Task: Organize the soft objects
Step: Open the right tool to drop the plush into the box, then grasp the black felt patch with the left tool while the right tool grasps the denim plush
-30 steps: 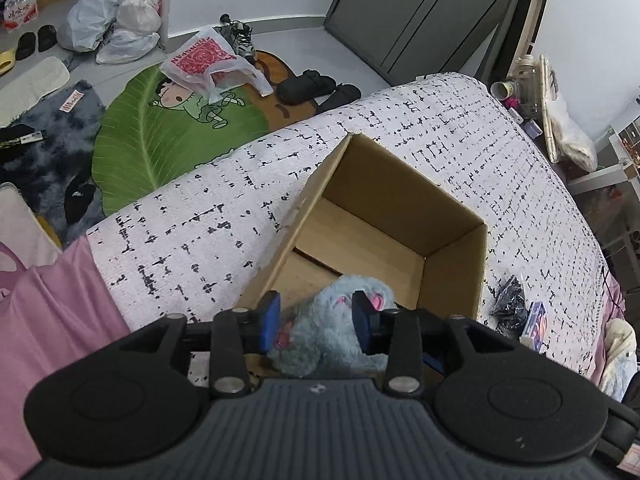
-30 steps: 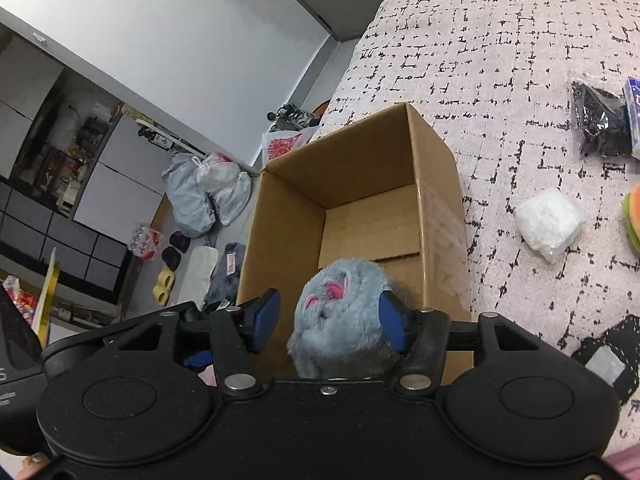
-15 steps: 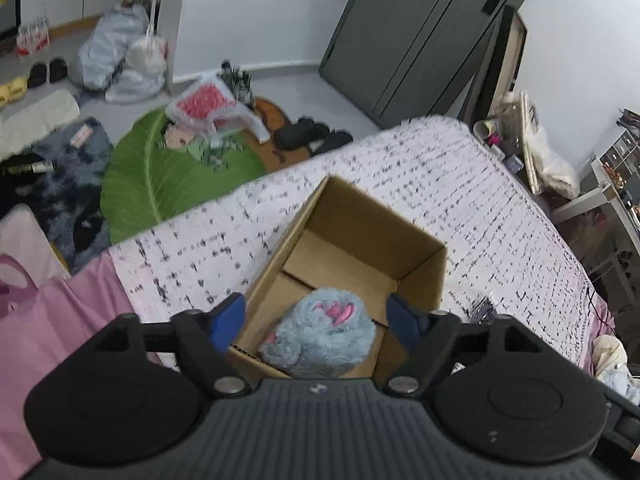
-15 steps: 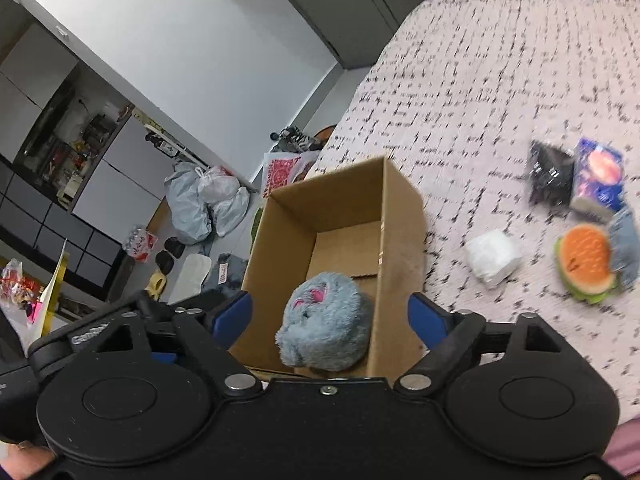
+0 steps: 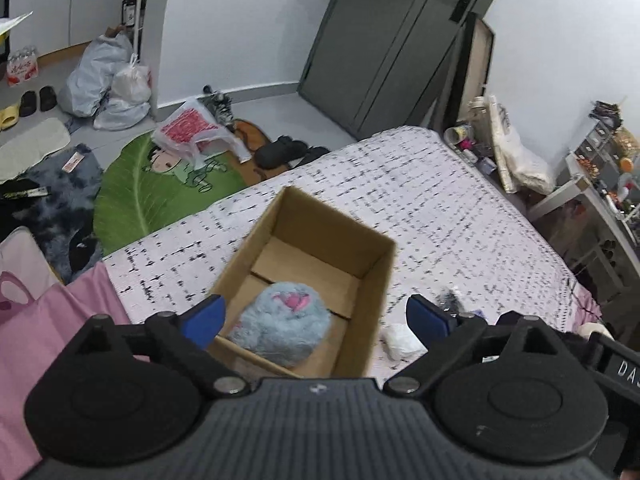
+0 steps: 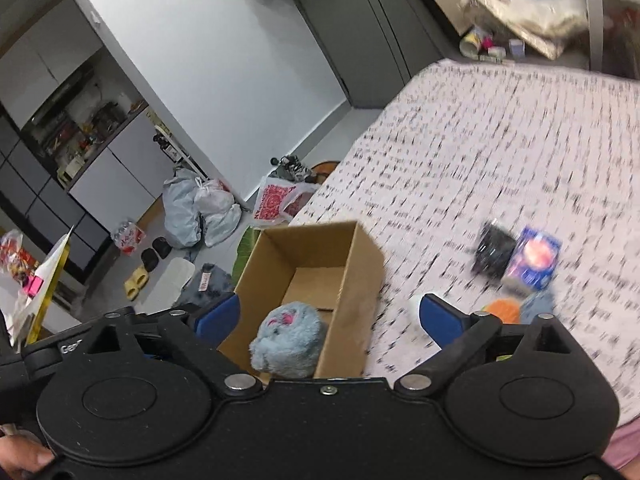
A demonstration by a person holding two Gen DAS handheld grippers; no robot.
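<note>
A grey-blue plush toy (image 5: 280, 326) with pink patches sits in a plain brown cardboard box (image 5: 376, 280) — the bed cover (image 5: 420, 200) is white with broken black dashes. The floor mat (image 5: 140, 196) is leaf-green; the tongs' pads (image 5: 204, 318) are blue.

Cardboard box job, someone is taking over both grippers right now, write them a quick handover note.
Left gripper: open, nothing between the pads; its jaws have just been opening.
Right gripper: open and empty too, jaws also just opened.
Grey plush toy: lying in the cardboard box, at the near end of its floor, free of both grippers.
Done: that toy is in the box.
Left on the bedspread, right of the box: a white soft bundle, a black pouch, a blue packet and an orange plush, partly hidden and blurred. Probably take the white bundle next; it lies nearest the box.
</note>
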